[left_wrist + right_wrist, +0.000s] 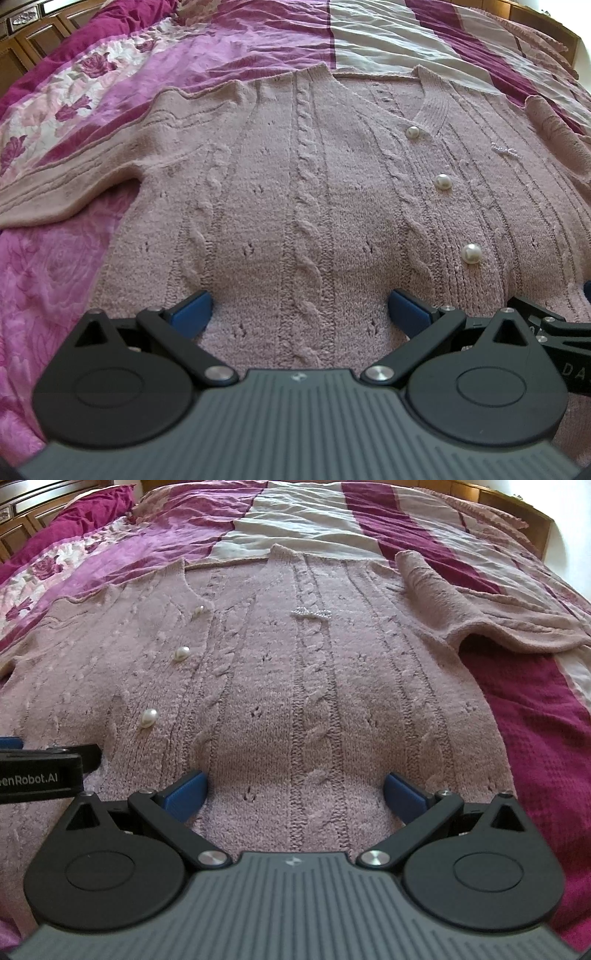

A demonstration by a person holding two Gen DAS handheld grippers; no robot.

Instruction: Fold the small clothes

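A dusty-pink cable-knit cardigan [295, 192] lies flat, front up, on a bed, neckline at the far end. Pearl buttons [442, 181] run down its placket. Its left sleeve [74, 177] stretches out sideways; its right sleeve [461, 605] is folded back on itself near the shoulder. My left gripper [299, 314] hovers open over the hem area, blue pads wide apart, nothing between them. My right gripper [293, 794] is likewise open over the hem [295, 812], on the cardigan's [314, 686] right half. Both grippers sit side by side; the left one's body [40, 775] shows in the right wrist view.
The bedspread has magenta, floral and pale grey patches [388, 40]. A dark crimson textured cover [546, 731] lies to the right of the cardigan. Wooden furniture [29, 33] stands beyond the bed at the far left. A second pink knit [491, 513] lies at the far right.
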